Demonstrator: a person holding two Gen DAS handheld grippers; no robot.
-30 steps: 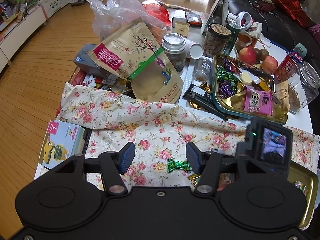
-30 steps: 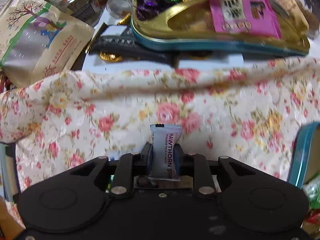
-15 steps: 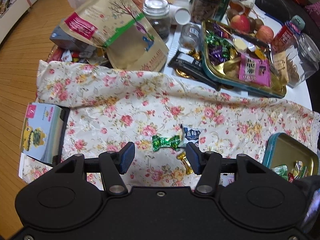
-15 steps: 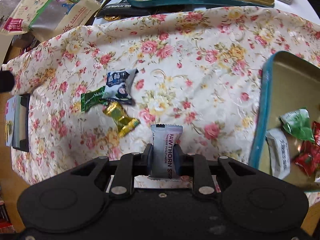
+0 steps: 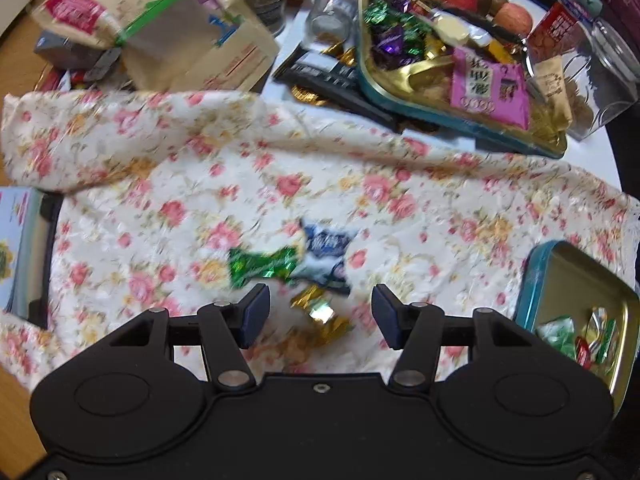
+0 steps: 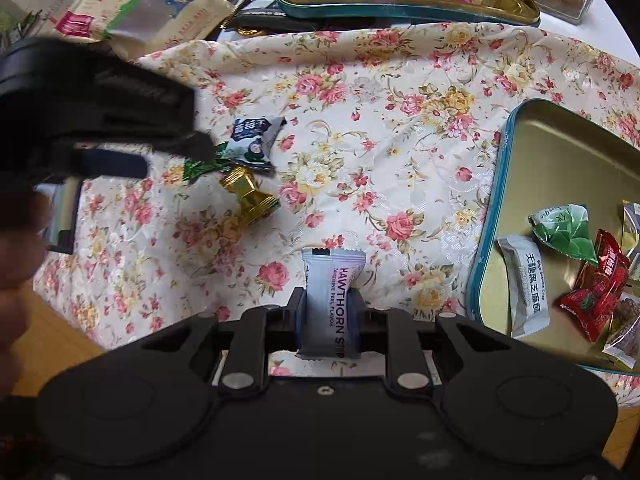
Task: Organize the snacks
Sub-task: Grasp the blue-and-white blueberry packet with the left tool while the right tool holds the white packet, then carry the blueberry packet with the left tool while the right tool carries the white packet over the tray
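Two picks are in hand at once. The right tool [image 6: 331, 304] is clamped nearly shut on a pale grey-lilac sachet printed "Hawthorn" [image 6: 329, 300], which stands upright between its pads at the lower middle of the right wrist view. Just to the right of it in that frame lies the shallow teal-rimmed gold tin tray [image 6: 486, 264], already holding several wrapped sweets: a grey stick, a green packet, red ones. My reading is that the sachet belongs there with them, so the right tool's next move is a short carry rightward over the rim, then a release low above the gold floor, clear of the sweets already in it so it does not land propped on the edge.

The left tool [image 5: 320, 312] stands open, pads well apart and holding nothing. In its own view, which is blurred, three loose sweets lie on the floral cloth [image 5: 400, 184] over the table: a gold foil-wrapped candy [image 5: 322, 314] between the pads, and just above it in the frame a green twist-wrapped candy [image 5: 262, 266] touching a blue-and-white square packet [image 5: 326, 256]. The gold one looks the likely target. Because the three lie close together, the tool should straddle the gold candy alone and close across its narrow middle, keeping the left pad off the green twist. Whether the pads already reach the cloth I cannot tell.
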